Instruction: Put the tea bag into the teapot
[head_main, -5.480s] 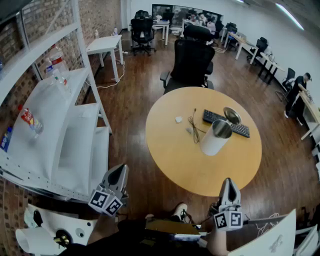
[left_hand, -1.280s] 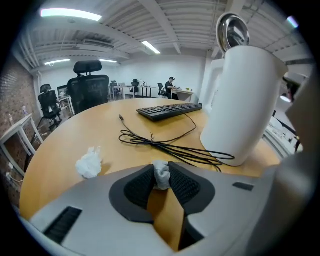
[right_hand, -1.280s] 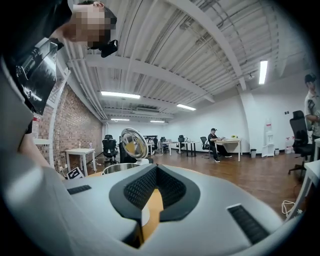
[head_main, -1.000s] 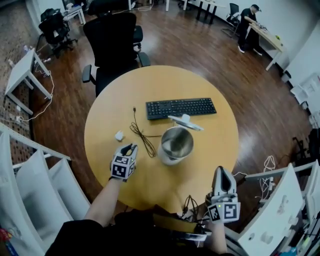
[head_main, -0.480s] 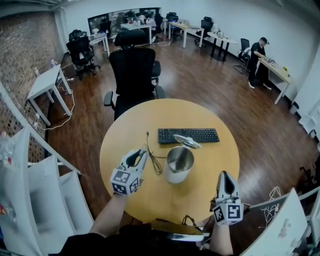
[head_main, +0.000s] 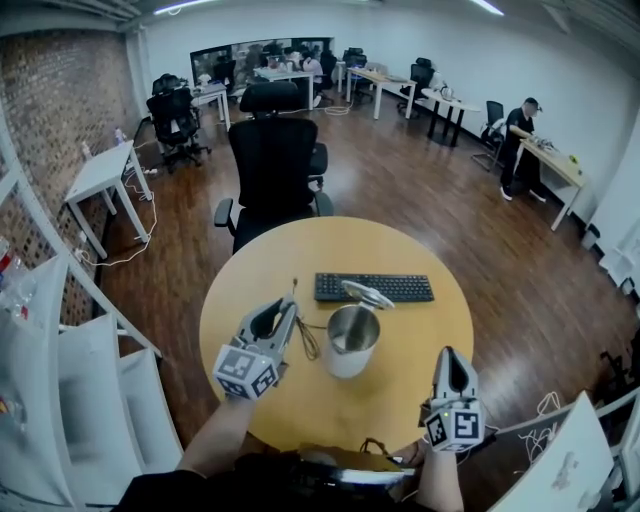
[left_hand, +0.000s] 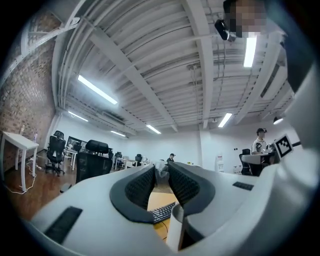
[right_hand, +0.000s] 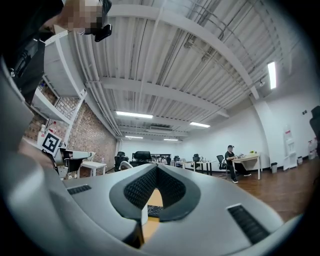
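Observation:
A metal teapot (head_main: 352, 340) stands in the middle of the round yellow table (head_main: 400, 395), its lid (head_main: 366, 294) tipped open at the far rim. My left gripper (head_main: 289, 304) hangs above the table just left of the pot. In the left gripper view it (left_hand: 161, 166) is shut on a small pale tea bag (left_hand: 161, 175) pinched between the pads. My right gripper (head_main: 452, 352) is held over the table's near right edge, apart from the pot. Its jaws (right_hand: 156, 169) meet at the tips with nothing between them.
A black keyboard (head_main: 375, 288) lies behind the pot, and a black cable (head_main: 303, 338) runs between the pot and my left gripper. A black office chair (head_main: 275, 165) stands at the table's far side. White shelving (head_main: 90, 380) fills the left.
My left gripper has risen off the table and come closer to the pot. The white tea bag no longer lies on the table. The head view has tilted up. The right gripper has barely moved.

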